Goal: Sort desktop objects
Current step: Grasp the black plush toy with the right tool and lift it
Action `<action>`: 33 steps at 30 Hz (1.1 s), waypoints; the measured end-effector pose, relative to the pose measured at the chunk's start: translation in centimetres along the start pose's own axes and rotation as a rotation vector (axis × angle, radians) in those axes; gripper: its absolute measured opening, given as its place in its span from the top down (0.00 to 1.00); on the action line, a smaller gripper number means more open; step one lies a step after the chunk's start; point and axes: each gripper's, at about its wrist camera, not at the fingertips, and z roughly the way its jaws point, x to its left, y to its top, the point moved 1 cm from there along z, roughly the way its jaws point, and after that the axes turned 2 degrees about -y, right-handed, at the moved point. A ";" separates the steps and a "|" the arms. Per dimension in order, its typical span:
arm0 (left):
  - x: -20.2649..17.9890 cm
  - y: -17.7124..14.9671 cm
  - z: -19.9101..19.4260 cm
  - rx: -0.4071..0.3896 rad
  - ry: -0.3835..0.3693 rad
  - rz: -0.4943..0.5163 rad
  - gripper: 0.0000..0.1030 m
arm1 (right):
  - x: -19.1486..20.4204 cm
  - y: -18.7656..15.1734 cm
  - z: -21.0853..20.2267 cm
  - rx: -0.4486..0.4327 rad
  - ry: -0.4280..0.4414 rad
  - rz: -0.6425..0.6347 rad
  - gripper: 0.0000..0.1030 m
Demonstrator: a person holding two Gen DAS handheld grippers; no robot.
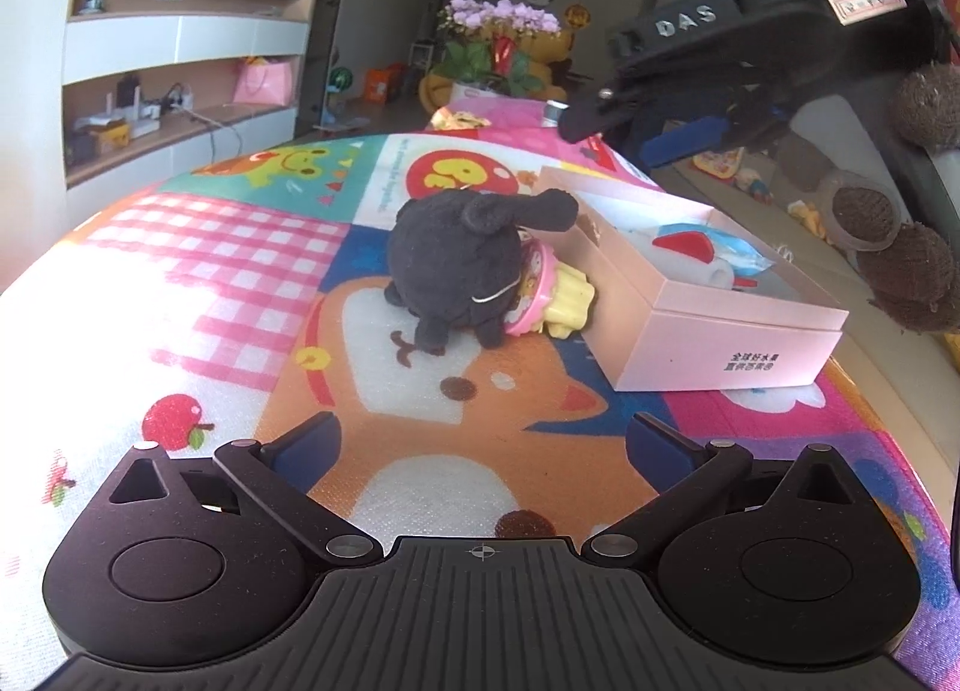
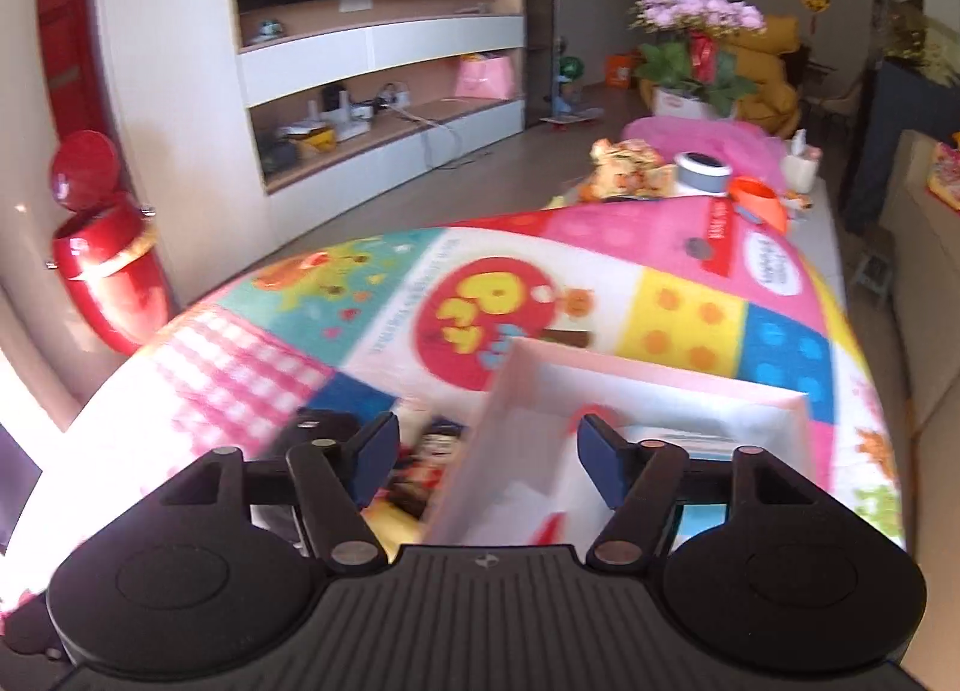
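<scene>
Ahead of our left gripper's (image 1: 480, 445) matt black plastic jaws lies a fuzzy dark plush toy (image 1: 456, 265) on the soft, printed cloth mat (image 1: 240, 271). Right of it, we see a smooth, matt pink cardboard box (image 1: 720, 343). The finger pads (image 1: 306, 445) look rubbery blue.

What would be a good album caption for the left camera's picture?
Open left claw faces a black plush toy beside a pink box on a cartoon mat.

Black left gripper (image 1: 480, 445), blue finger pads (silver pivot screws), right gripper (image 2: 487, 454) alike, ribbed housing
</scene>
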 end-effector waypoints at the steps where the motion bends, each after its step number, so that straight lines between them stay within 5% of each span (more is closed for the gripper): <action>1: -0.1 0.0 -0.1 0.001 0.022 0.001 0.00 | 1.3 0.0 0.5 0.014 0.042 -0.003 0.33; 5: -0.4 -0.6 -1.0 0.042 0.030 0.031 0.00 | 6.3 -0.2 2.9 0.040 0.095 -0.082 0.25; 10: 0.2 -1.3 -2.5 0.040 0.055 0.034 0.00 | 9.3 -1.3 6.6 0.110 0.020 -0.145 0.25; 12: 0.6 -1.4 -2.7 0.050 0.058 0.022 0.00 | 9.2 -1.9 7.5 0.137 -0.011 -0.147 0.31; 13: 0.7 -1.4 -2.7 0.054 0.056 0.021 0.00 | 9.1 -2.2 7.4 0.145 -0.003 -0.148 0.42; 22: 0.1 -1.6 -2.6 0.057 0.064 0.055 0.00 | 5.4 -3.7 -5.5 -0.019 0.203 -0.050 0.44; 27: -0.3 -1.3 -2.1 0.064 0.078 0.069 0.00 | 2.4 -9.5 -11.3 -0.068 0.047 -0.097 0.44; 33: -2.2 0.6 -0.4 -0.003 0.105 0.163 0.00 | -0.8 -16.4 -11.4 0.003 -0.110 -0.050 0.44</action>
